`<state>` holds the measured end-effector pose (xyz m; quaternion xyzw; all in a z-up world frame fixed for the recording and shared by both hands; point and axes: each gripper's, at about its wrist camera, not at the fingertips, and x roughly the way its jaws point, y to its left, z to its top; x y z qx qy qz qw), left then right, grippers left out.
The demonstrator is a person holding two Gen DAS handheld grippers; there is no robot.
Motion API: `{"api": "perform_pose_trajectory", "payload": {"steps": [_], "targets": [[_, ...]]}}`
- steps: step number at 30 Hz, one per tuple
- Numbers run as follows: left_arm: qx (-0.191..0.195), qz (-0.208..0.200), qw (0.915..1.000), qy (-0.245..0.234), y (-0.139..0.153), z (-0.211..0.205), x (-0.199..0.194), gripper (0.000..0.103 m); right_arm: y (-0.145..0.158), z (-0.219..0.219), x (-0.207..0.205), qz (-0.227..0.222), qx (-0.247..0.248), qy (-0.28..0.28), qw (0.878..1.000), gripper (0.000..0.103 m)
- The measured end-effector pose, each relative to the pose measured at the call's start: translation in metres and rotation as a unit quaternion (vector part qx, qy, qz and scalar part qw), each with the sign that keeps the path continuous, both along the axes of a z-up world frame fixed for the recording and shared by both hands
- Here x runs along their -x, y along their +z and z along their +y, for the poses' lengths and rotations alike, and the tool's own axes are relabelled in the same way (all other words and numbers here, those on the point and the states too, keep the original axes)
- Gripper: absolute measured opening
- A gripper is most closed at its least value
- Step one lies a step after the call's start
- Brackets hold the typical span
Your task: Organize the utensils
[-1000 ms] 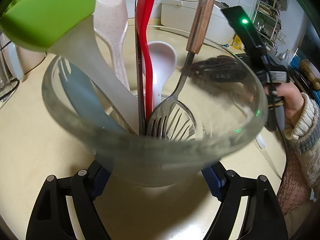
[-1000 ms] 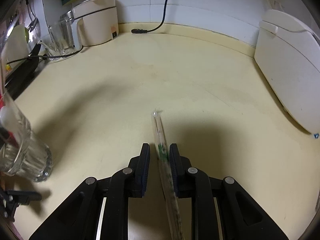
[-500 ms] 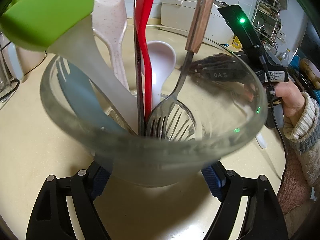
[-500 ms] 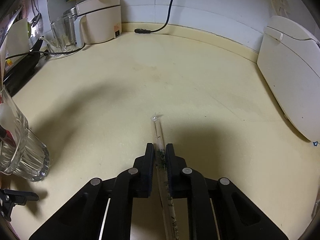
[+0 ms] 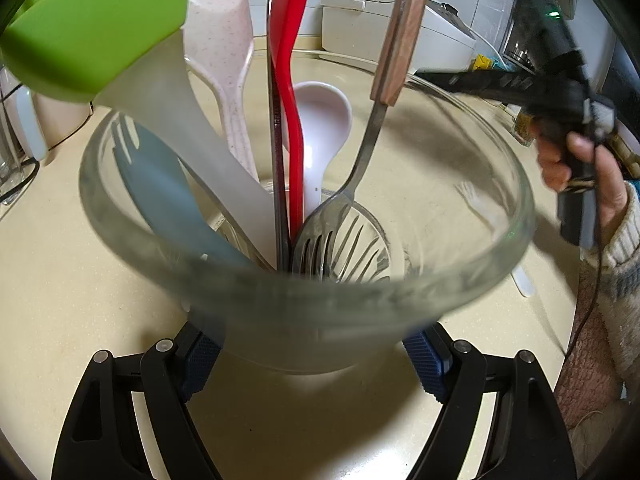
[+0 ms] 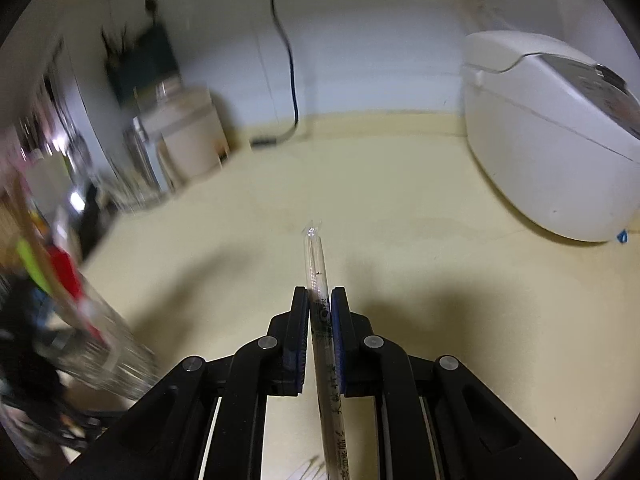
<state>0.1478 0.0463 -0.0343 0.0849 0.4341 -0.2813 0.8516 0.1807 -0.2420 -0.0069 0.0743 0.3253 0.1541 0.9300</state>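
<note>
Two hand-held grippers are at work, and only the right hand-held gripper (image 6: 320, 300) has changed; a second ago its jaws stood a little apart around a thin clear wrapped stick (image 6: 316, 264) that lay on the cream surface (image 6: 420, 264), half a second ago they had nearly met on it, and now the pads pinch it, printed wrapper and all; its view has also swung up and blurred, with more wall and the white rice cooker (image 6: 552, 140) in sight, so the stick appears lifted off the surface; I judge the pick-up done and the carry to the holder begun.

The left hand-held gripper (image 5: 312, 356) has not shifted; its blue pads sit spread wide at either side of the glass jar (image 5: 480, 280), apparently steadying it.

The left wrist view alone shows what the jar already holds: a green-headed spatula (image 5: 96, 28), a speckled pink spoon (image 5: 224, 40), a red utensil (image 5: 292, 80), a white ladle (image 5: 320, 120), a slotted metal turner (image 5: 344, 240) and a pale blue fork-like piece (image 5: 160, 184); it also shows the person's hand (image 5: 576, 168) on the right tool, but not the stick; the right wrist view alone shows the grip on the stick, with the jar only a blur at its left edge.
</note>
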Motion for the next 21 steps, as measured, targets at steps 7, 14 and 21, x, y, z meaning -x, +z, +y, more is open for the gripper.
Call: {"api": "perform_pose_trajectory", "payload": {"steps": [7,14,21], "targets": [[0.0,0.0,1.0,0.0,0.0,0.0,0.0,0.084,0.024,-0.025,0.024,-0.046,-0.083,0.003,0.995,0.011],[-0.001,0.0,1.0,0.0,0.0,-0.001,0.0,0.084,0.033,-0.029,0.033,-0.062,-0.129,0.022,0.989,0.011],[0.0,0.0,1.0,0.0,0.0,-0.001,0.0,0.084,0.04,-0.03,0.04,-0.08,-0.146,0.031,0.986,0.011]]}}
